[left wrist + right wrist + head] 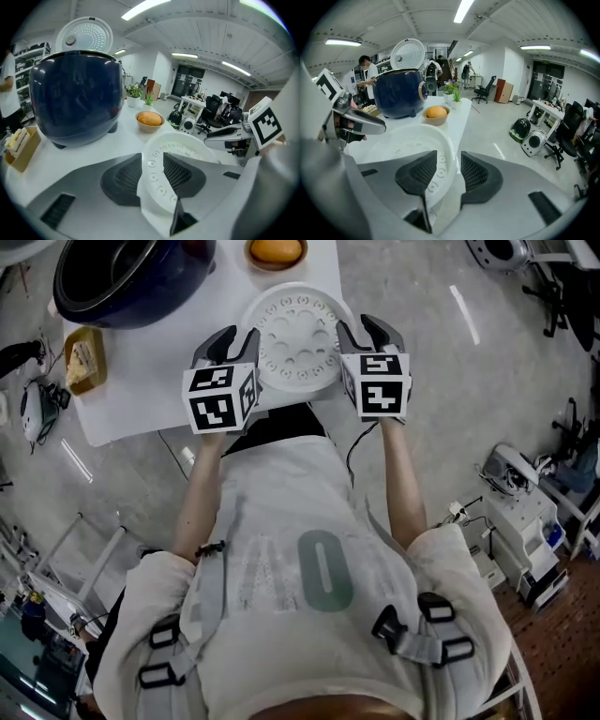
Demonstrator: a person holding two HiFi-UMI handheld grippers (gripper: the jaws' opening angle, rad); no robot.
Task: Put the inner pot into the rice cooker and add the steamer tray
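Note:
A white round steamer tray [298, 338] with holes in its floor lies near the front edge of the white table [141, 395]. My left gripper [236, 338] is at its left rim and my right gripper [367, 332] at its right rim. Along the left jaws [152, 176] the tray [183, 145] rim stands between the pads. The right jaws [449, 173] straddle the tray [408, 140] rim, with a gap showing beside it. Both grippers are open. The dark blue rice cooker [131, 277] stands at the back left with its lid up [84, 35]; its inside is too dark to read.
A bowl with an orange fruit [276, 251] sits behind the tray. A small wooden box [82, 360] stands at the table's left edge. The table ends just below the tray, with grey floor beyond. People stand far behind the cooker [370, 75].

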